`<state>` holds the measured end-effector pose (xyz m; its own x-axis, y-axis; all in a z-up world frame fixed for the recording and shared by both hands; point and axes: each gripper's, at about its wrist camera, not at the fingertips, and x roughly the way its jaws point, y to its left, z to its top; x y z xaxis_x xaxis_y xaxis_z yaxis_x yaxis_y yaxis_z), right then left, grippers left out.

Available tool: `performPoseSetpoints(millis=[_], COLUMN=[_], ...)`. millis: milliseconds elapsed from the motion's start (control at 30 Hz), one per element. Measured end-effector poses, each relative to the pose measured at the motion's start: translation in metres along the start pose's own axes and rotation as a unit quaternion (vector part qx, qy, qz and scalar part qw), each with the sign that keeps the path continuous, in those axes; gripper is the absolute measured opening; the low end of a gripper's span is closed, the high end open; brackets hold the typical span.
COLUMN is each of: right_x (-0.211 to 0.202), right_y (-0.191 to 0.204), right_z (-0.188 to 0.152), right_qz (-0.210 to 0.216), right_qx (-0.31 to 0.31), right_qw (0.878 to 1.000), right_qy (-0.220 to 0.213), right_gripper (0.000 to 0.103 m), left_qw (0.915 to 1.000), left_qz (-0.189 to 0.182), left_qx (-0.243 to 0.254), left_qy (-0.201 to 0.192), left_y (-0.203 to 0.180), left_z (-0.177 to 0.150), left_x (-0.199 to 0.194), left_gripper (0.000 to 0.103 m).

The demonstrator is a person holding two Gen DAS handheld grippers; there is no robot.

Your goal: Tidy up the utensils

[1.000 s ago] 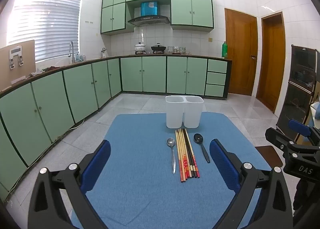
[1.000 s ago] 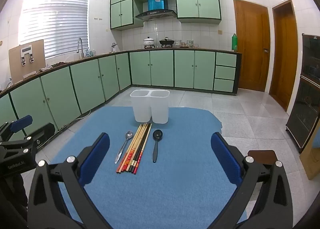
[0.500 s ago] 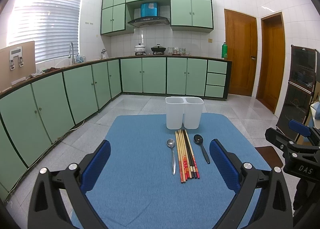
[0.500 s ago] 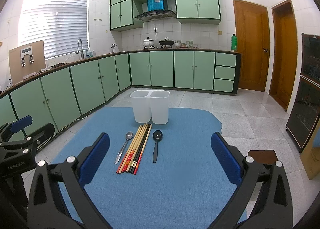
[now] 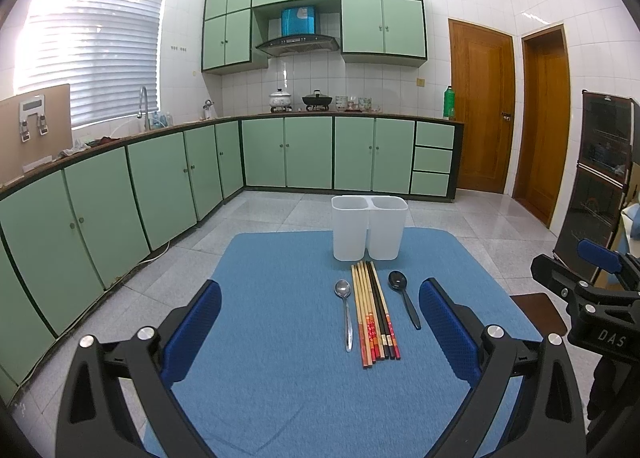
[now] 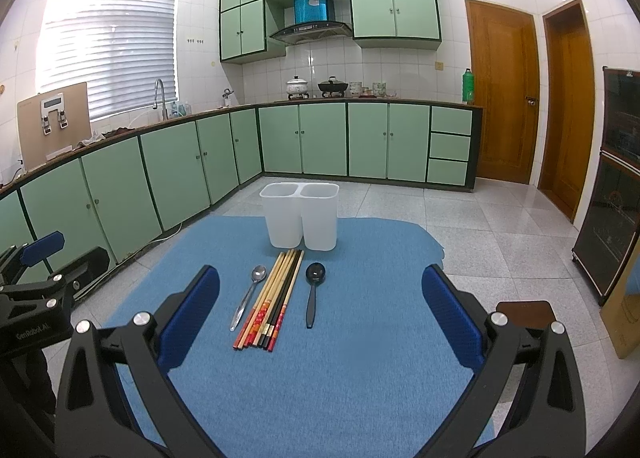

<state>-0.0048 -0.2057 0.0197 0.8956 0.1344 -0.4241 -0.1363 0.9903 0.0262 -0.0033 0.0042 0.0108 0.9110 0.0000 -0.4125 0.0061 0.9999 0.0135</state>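
While the chopsticks (image 5: 374, 312) lie bundled between a metal spoon (image 5: 346, 310) and a black spoon (image 5: 404, 302), just before the white two-compartment holder (image 5: 368, 228) on the blue table (image 5: 280, 398), the left claw (image 5: 320, 334) and the right claw (image 6: 320, 322) hover spread, empty.

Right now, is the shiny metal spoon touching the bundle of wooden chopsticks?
Apart. In the left wrist view, a strip of blue mat shows between the shiny metal spoon and the bundle of wooden chopsticks along the whole handle.
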Motion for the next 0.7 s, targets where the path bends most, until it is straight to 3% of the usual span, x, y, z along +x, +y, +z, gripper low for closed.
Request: performPoseSetpoints(millis=[700], right_x=[0.002], right_y=[-0.0003], right_z=[-0.0011], right_qz=[-0.001], right_qx=[0.002], right_qw=[1.0], right_qy=[-0.002], right_gripper=[0.098], left_qw=[1.0], left_qz=[0.0], left_qx=[0.001], left_qy=[-0.001], left_y=[0.0022], left_z=[0.0018], left_x=[-0.0016], left_gripper=[0.097])
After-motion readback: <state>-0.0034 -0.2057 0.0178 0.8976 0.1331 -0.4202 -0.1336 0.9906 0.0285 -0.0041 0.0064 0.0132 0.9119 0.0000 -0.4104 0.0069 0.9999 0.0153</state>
